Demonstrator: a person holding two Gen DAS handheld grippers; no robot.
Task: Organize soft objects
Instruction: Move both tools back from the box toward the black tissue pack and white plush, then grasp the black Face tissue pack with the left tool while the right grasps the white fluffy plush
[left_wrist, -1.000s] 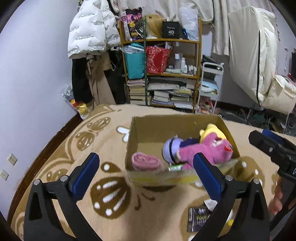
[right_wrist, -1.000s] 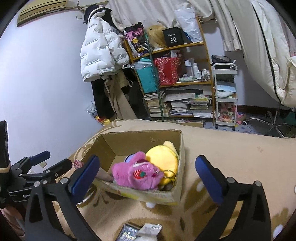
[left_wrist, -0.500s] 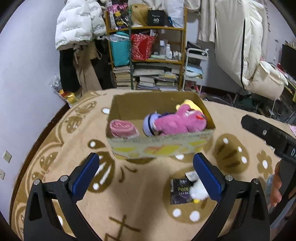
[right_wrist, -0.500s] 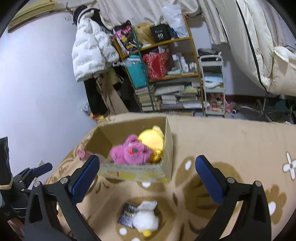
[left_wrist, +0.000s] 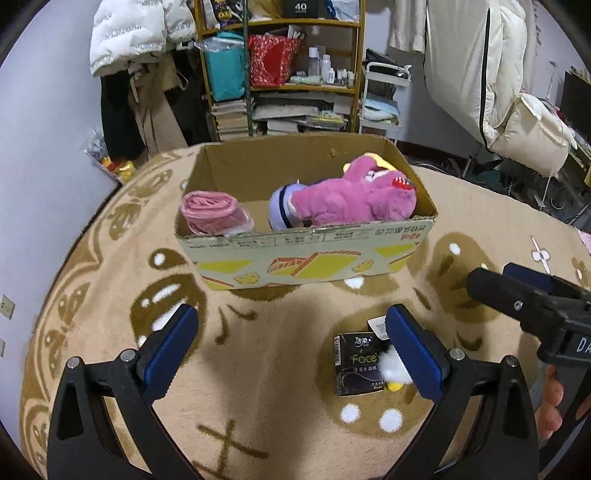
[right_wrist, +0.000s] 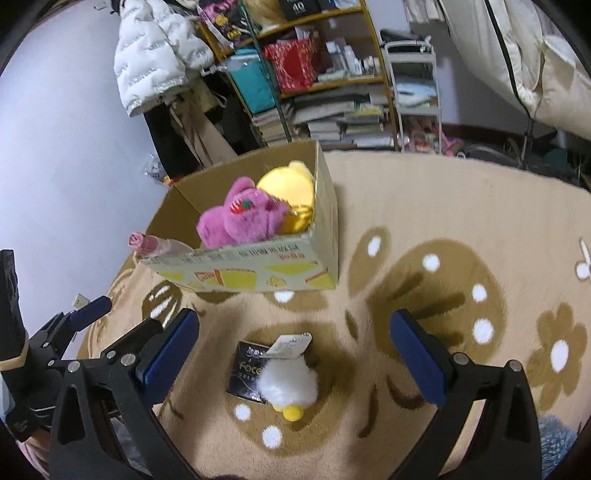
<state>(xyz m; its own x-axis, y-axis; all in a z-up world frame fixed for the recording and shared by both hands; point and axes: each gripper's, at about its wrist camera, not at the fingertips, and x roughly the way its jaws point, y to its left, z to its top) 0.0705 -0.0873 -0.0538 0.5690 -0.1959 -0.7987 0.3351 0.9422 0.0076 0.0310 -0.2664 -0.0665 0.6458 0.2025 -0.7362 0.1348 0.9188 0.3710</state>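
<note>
- Both hand-held grippers are spread wide and carry nothing: my right hand-held gripper (right_wrist: 293, 354) hangs over the white plush toy (right_wrist: 287, 380), and my left hand-held gripper (left_wrist: 291, 354) hangs just beside it, its right finger (left_wrist: 413, 354) covering part of the toy in its own view.
- To my mind the step in hand is picking up this last loose plush and putting it in the cardboard box (right_wrist: 258, 273). I should lower the right one straight down, centre the round white body between the fingers, and close gently around its middle, not on the paper tag (right_wrist: 290, 345).
- I should take care not to catch the black tissue pack (right_wrist: 245, 369) under the toy; it touches the plush and could come up with it.
- The toy is small, fluffy and white, with a yellow tip at its near end. It lies on the beige patterned rug (right_wrist: 443, 229), near the front of the box.
- The box already holds a purple plush (left_wrist: 351, 199), a yellow plush (right_wrist: 291, 195), a rolled pink cloth (left_wrist: 212, 214) and something round and pale purple that I cannot name.
- Free space shows in the middle of the box, so I would drop the toy there.
</note>
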